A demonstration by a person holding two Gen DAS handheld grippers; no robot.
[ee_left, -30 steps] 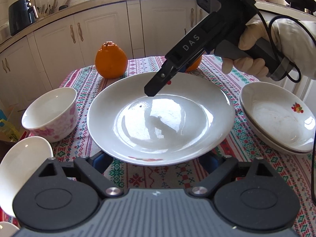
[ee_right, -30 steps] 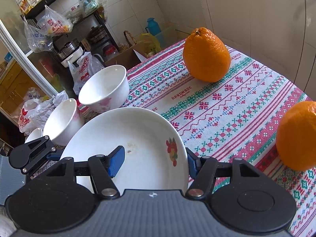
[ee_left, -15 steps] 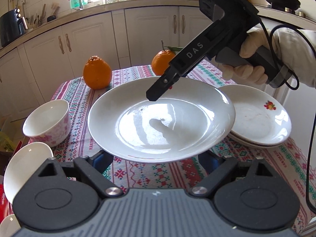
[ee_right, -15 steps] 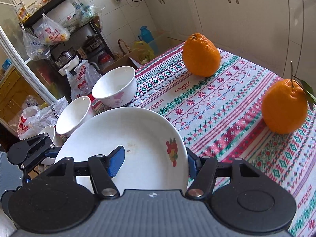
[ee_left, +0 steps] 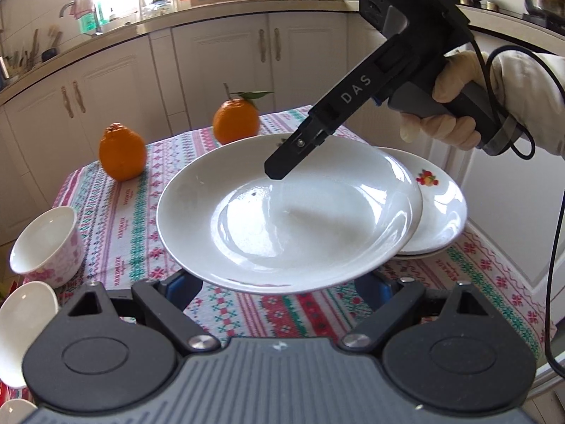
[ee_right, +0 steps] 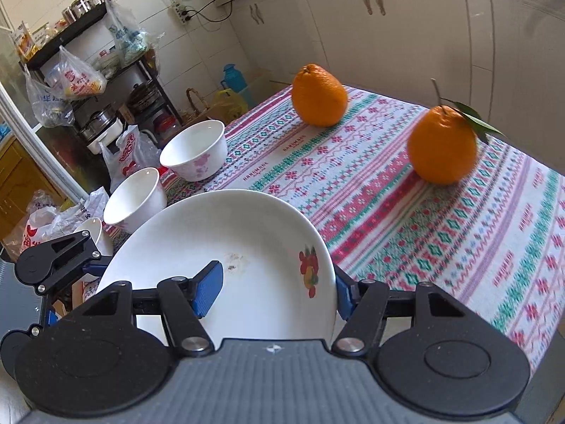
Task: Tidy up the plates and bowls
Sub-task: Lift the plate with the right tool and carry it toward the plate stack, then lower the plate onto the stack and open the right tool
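A wide white plate (ee_left: 300, 229) with a fruit decal near its rim hangs above the tablecloth, carried between both grippers. My right gripper (ee_right: 275, 293) is shut on the plate's far rim, with one blue pad inside the dish and the other outside it. In the left wrist view its black finger (ee_left: 282, 169) lies on top of that rim. My left gripper (ee_left: 277, 288) stands wide under the near rim, shut on the plate's underside, and the pad contact is hidden. The plate overlaps a stack of decal plates (ee_left: 441, 212) at the right. A floral bowl (ee_left: 46, 243) stands at the left.
Two oranges (ee_right: 317, 95) (ee_right: 441, 148) sit on the patterned tablecloth (ee_right: 423, 233) towards the cabinets. Plain white bowls (ee_right: 136, 201) stand near the table's left edge. A gloved hand (ee_left: 448, 106) holds the right gripper's handle. A shelf with bags stands beyond the table.
The plate, locked between both grippers, has swung right and risen a little, and it now overlaps the plate stack. The second orange has come into view.
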